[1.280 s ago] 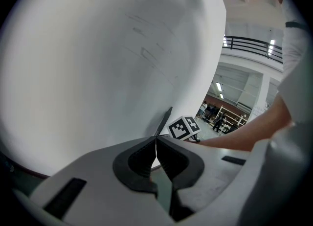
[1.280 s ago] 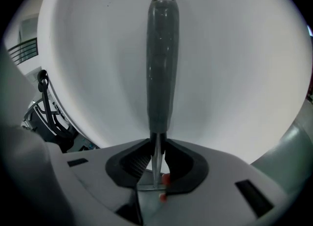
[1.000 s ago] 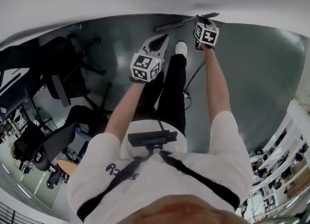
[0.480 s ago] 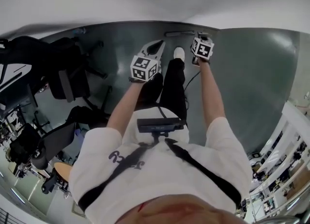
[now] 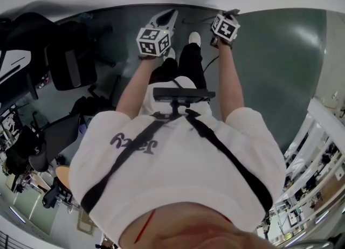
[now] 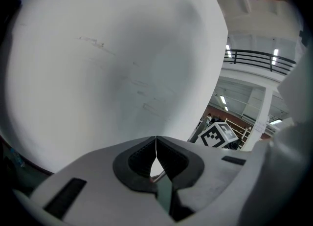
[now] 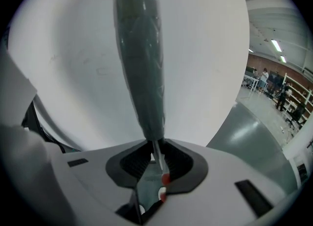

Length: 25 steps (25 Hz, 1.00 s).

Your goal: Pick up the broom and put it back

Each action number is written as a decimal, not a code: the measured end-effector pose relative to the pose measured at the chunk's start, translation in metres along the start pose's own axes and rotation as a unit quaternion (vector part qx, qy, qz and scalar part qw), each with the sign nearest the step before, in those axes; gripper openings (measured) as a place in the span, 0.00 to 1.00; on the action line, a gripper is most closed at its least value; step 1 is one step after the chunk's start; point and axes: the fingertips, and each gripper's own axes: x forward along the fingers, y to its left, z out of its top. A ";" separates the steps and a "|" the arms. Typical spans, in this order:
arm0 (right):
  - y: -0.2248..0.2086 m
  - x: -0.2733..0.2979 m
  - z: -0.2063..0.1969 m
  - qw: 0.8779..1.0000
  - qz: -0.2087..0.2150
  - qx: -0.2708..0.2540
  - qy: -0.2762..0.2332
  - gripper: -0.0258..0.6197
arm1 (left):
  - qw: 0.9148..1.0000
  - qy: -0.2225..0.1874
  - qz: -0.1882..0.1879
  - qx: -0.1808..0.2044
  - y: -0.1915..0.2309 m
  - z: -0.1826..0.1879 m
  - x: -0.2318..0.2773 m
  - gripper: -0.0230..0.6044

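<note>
Right gripper (image 7: pixel 155 154): clamped on the broom (image 7: pixel 139 63); the dark pads (image 7: pixel 183 164) press from both sides on the thin metal rod at the foot of its grey-green grip.
Broom: low centre of the right gripper view, at the jaws. From there the grip swells as it rises up the middle of the frame and leaves at the top edge. Two small red spots sit just under the clamped part (what they are is unclear).
Left gripper (image 6: pixel 156 146): jaws together, tips meeting in a thin line, low centre of the left gripper view. A sliver of something pale shows through the small gap beneath the tips, too small to name.
Marker cube (image 6: pixel 217 134): the right gripper's, just right of the left jaws in the left gripper view.
Wall (image 6: pixel 98 49): plain white, filling the left and middle of both gripper views.
Floor (image 5: pixel 280 54): dark grey-green and glossy, across the upper part of the head view.
Shoe (image 5: pixel 194 39): white, upper centre of the head view, between the two outstretched arms.
Office chair (image 5: pixel 67 62): black, upper left of the head view, well apart from the grippers.
Railing (image 6: pixel 259 58): dark, upper right of the left gripper view (far behind).
</note>
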 end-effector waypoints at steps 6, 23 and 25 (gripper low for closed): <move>0.007 -0.030 -0.009 1.000 0.000 0.012 -0.006 0.18 | 1.000 -0.024 -0.001 0.001 -0.006 0.027 -0.018 0.06; 0.059 -0.139 0.103 0.985 -0.001 0.014 -0.175 0.18 | 0.993 -0.112 0.002 0.046 -0.014 0.114 -0.050 0.06; 0.068 -0.154 0.119 0.980 0.001 -0.003 -0.201 0.18 | 0.990 -0.127 0.009 0.061 -0.015 0.129 -0.056 0.06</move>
